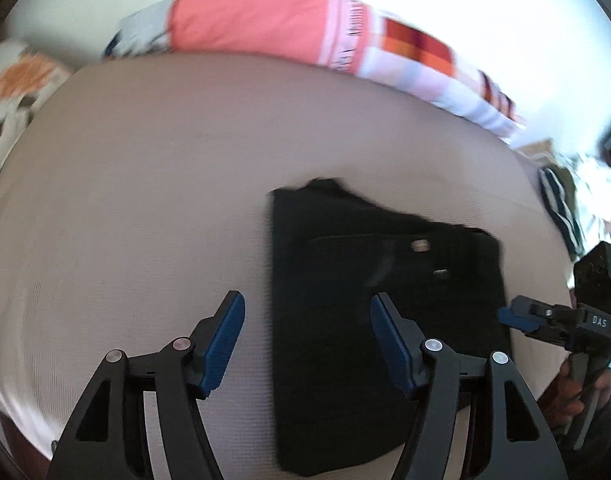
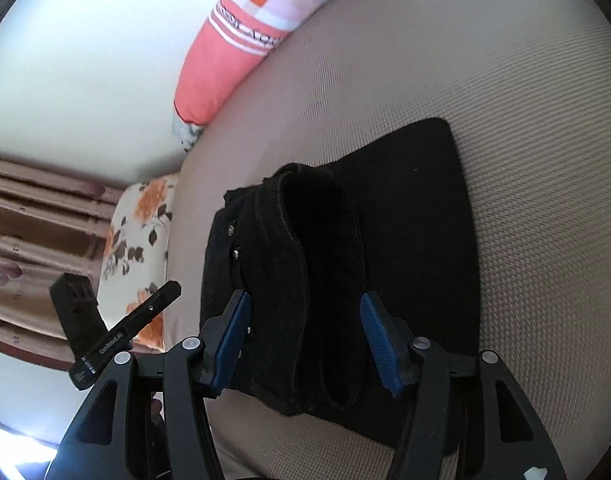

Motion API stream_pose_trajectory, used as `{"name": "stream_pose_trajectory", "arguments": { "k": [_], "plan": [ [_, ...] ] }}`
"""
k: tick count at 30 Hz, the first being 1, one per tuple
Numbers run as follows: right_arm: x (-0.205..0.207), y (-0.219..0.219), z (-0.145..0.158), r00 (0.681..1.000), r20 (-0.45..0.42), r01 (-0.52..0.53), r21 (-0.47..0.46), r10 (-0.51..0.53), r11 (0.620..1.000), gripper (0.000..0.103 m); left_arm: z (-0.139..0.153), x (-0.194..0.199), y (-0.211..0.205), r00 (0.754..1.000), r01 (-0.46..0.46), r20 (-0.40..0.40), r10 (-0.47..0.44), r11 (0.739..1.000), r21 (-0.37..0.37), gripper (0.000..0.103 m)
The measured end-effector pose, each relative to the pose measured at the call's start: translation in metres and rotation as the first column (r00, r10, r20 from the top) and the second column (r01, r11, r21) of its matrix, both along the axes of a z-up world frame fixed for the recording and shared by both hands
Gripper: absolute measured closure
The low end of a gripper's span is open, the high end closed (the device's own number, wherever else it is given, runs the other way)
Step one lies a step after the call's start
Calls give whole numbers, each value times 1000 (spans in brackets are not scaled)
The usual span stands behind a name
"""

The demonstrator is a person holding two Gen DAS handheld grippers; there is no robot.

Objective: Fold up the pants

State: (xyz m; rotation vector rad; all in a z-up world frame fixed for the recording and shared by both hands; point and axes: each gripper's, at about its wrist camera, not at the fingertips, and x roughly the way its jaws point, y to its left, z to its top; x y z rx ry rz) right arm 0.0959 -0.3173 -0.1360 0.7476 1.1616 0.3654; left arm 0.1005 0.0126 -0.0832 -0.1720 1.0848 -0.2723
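Black pants [image 1: 385,320] lie folded into a compact rectangle on a bed [image 1: 145,200] covered in beige textured fabric, nearer its near edge than its far edge, where a coral and checked pillow [image 1: 257,20] rests against the white wall. A flower-print pillow [image 2: 141,248] sits off the bed's side edge.

Left tool [image 1: 307,344]: its blue pads stand apart and nothing is between them; it hovers over the left edge of the folded pants, one pad above bare bed cover, the other above black cloth. No pad presses on the fabric.

Right tool [image 2: 305,338]: jaws apart, straddling a thick raised fold of the pants at the bundle's right end. The cloth sits between the pads, but a gap shows on the right side, so it reads as not clamped. The left wrist view shows this same tool, held in a hand [image 1: 577,392], with its tip at the right edge of the pants.

Step in hand, as judged: the fold looks laid down, and the stage is releasing or tidying, near the end of the task.

Next move, as judged: the raised fold under the right tool wants flattening or squaring with the layer beneath, which calls for a light press or a small tug without dragging the stack across the bed.
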Motion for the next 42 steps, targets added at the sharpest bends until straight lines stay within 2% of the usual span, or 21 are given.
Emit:
{"name": "stream_pose_trajectory", "arguments": {
  "k": [5, 10, 16, 19, 22, 24, 27, 31, 34, 38, 42],
  "plan": [
    [10, 3, -9, 999, -25, -26, -43, 25, 999, 47, -18, -6, 21, 996, -66, -54, 65, 998, -20, 37],
    [21, 2, -20, 999, -8, -51, 11, 51, 999, 47, -29, -7, 26, 993, -83, -91, 81, 996, -26, 37],
    [37, 9, -22, 997, 20, -73, 9, 73, 997, 49, -30, -4, 22, 993, -81, -91, 77, 996, -30, 37],
    [45, 13, -23, 996, 33, -81, 1, 81, 997, 55, -31, 1, 19, 992, -81, -96, 78, 996, -36, 37],
    [48, 18, -25, 996, 42, -78, -10, 79, 997, 65, -30, 3, 16, 993, -80, -93, 77, 996, -30, 37],
    [47, 19, -26, 996, 49, -75, 6, 74, 997, 78, -28, 3, 13, 994, -74, -84, 72, 997, -15, 37],
    [43, 23, -23, 995, 70, -71, -32, 73, 997, 79, -25, 3, 7, 996, -60, -66, 61, 998, 17, 37],
    [42, 24, -22, 997, 63, -45, -33, 47, 998, 82, -22, 4, 4, 997, -55, -57, 57, 998, 36, 37],
    [40, 32, -10, 995, 78, -46, -106, 54, 993, 87, -20, 4, 3, 997, -54, -51, 56, 998, 43, 37],
    [32, 49, 21, 986, 143, -56, -232, 91, 971, 92, -19, 2, -1, 998, -49, -38, 51, 997, 52, 37],
    [27, 56, 41, 983, 159, -46, -280, 93, 959, 93, -19, 5, -4, 998, -42, -34, 44, 998, 56, 37]
  ]
}}
